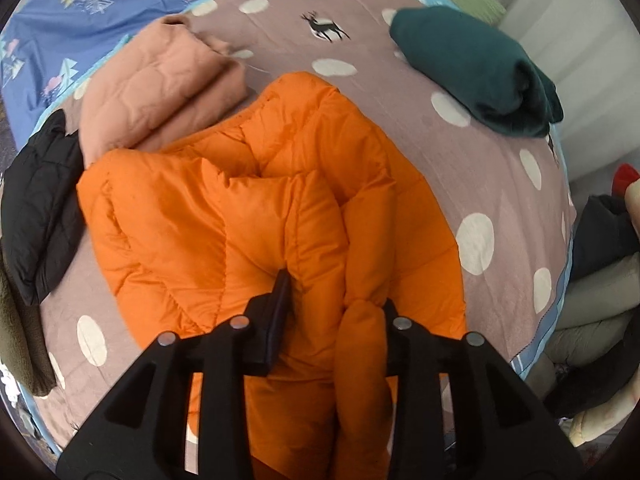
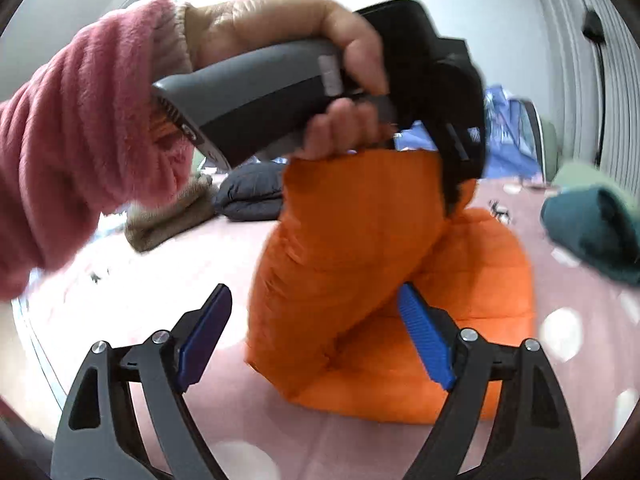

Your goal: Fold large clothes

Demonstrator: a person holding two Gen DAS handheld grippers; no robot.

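Observation:
An orange puffer jacket point(image 1: 256, 208) lies bunched on the dotted mauve bedspread point(image 1: 492, 184). My left gripper point(image 1: 332, 292) is shut on a thick fold of the jacket and lifts that part up; the fold fills the space between its fingers. In the right wrist view the raised fold point(image 2: 360, 216) hangs from the left gripper point(image 2: 452, 184), held by a hand in a pink sleeve. The rest of the jacket point(image 2: 472, 304) lies on the bed. My right gripper point(image 2: 316, 316) is open and empty, just in front of the hanging fold.
A folded pink quilted garment point(image 1: 160, 92), a black jacket point(image 1: 40, 208) and a folded dark green garment point(image 1: 476, 68) lie around the orange jacket. A brown garment point(image 2: 168, 216) and a dark jacket point(image 2: 252, 192) lie at the far left. More clothes are piled beside the bed point(image 1: 596, 280).

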